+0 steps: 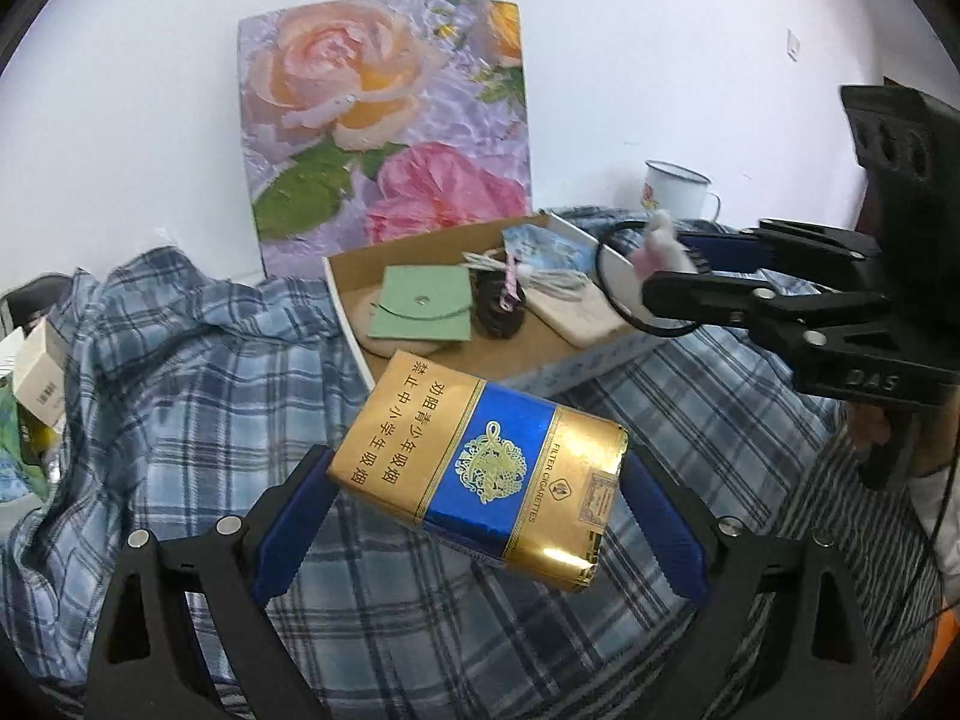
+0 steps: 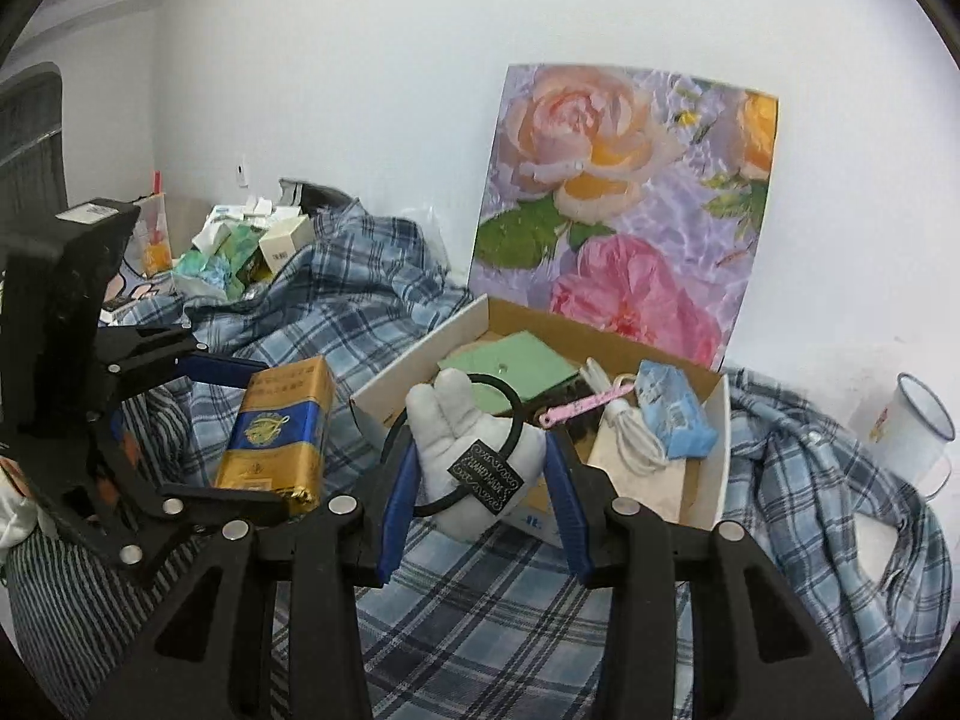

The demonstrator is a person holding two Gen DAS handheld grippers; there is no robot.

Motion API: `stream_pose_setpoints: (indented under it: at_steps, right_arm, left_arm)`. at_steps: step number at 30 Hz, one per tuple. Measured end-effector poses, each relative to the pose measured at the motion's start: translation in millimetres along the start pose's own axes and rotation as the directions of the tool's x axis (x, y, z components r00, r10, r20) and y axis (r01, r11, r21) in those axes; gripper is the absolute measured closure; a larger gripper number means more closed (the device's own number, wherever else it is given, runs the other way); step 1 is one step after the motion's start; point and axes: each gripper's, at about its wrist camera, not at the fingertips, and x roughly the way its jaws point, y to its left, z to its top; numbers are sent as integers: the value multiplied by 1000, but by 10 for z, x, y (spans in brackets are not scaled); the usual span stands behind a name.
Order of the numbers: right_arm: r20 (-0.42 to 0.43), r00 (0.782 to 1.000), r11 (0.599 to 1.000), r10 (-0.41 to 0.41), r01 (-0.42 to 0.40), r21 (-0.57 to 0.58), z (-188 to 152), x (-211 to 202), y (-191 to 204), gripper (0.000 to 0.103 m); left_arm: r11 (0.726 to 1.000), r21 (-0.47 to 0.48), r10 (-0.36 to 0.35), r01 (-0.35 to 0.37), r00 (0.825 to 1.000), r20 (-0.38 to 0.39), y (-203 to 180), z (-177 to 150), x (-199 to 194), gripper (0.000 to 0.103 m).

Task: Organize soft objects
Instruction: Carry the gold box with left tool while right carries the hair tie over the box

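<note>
My left gripper [image 1: 474, 516] has the gold-and-blue cigarette pack [image 1: 480, 474] clamped across its width between both blue pads, jaws fairly wide, pack tilted and held above the plaid cloth [image 1: 198, 396]. My right gripper [image 2: 480, 480] is closed partway on the white plush hand toy [image 2: 474, 450], pads pressing its sides; a black elastic loop [image 2: 510, 396] rings the toy and a small black tag [image 2: 486, 471] hangs off it. From the left wrist that toy is mostly a blur at the fingertips: I only get a pale pink-white smear and a stretch of the loop, can't read its shape there. The cardboard box [image 2: 420, 354] sits on the cloth just beyond both grippers, in front of the rose painting [image 1: 384, 120] that leans on the wall. Inside it: green pouch [image 1: 420, 306], white cable [image 1: 552, 282], pink strip [image 2: 585, 405], light blue packet [image 2: 675, 414], beige flat item [image 1: 579, 318], and a dark object [image 1: 498, 312] I can't identify in either view; the toy hides part of the box floor from the right wrist. Only the right wrist shows the heap of small cartons [image 2: 252, 246] far left; the left wrist crops it at the edge. The enamel mug [image 1: 678, 186] is clear in the left view, pale and near the rim in the right. A sliver of sleeve shows at the frame edges, the hands mostly hidden behind the gripper bodies.
</note>
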Motion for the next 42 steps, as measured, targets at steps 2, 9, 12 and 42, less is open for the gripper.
stream_pose_setpoints:
  at_steps: [2, 9, 12, 42]
  right_arm:
    - [14, 1000, 1000, -4, 4, -1, 36, -49, -1, 62]
    - [79, 996, 999, -43, 44, -9, 205, -270, -25, 62]
    - [98, 994, 998, -56, 58, -9, 278, -345, -41, 62]
    - [311, 939, 985, -149, 167, -32, 1036, -1003, -106, 62]
  left_arm:
    - [1000, -8, 7, -7, 1000, 13, 22, 29, -38, 7]
    - [999, -36, 30, -27, 996, 79, 66, 217, -269, 7]
    - [999, -39, 31, -27, 994, 101, 59, 307, -366, 7]
    - [996, -23, 88, -85, 926, 367, -139, 1415, -1074, 7]
